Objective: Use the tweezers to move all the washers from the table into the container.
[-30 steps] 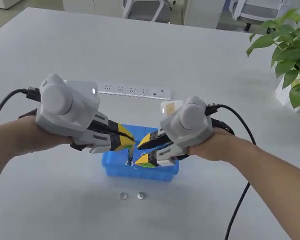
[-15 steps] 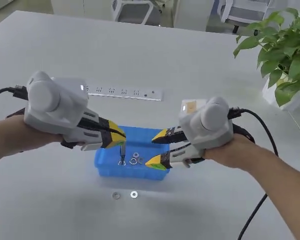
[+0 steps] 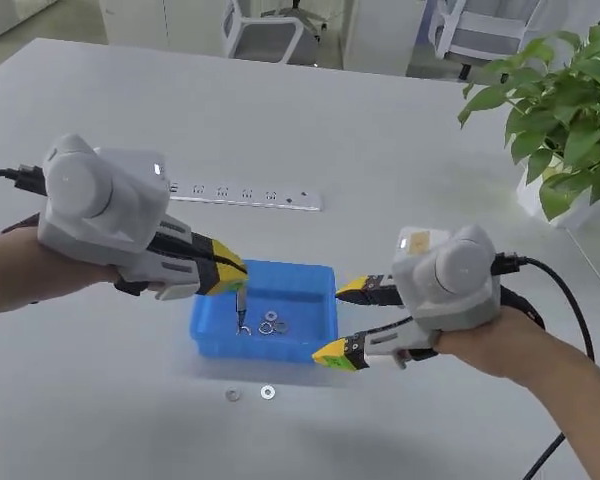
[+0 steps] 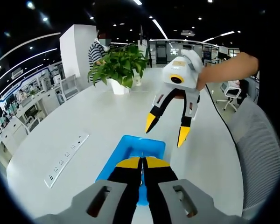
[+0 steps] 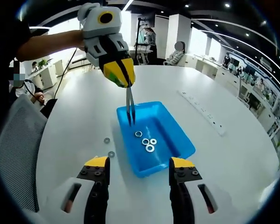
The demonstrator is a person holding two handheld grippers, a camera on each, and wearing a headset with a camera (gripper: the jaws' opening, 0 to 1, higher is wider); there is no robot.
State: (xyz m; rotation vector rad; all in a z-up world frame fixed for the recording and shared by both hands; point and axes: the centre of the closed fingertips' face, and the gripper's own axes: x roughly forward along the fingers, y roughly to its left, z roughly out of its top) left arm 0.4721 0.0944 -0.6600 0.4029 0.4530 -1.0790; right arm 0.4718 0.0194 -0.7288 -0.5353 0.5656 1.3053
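Left gripper (image 3: 227, 276) is clamped shut on the tweezers (image 3: 241, 306), tips down in the blue container (image 3: 298, 282) next to four washers (image 3: 271, 323). Two loose washers (image 3: 268, 391) sit on the desk (image 3: 380, 160) just outside it. Right gripper (image 3: 342, 322) is beside the container, jaws wide apart.

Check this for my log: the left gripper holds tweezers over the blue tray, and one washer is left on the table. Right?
Not quite: two washers lie on the table, as the right gripper view shows. The left gripper does hold the tweezers over the blue tray.
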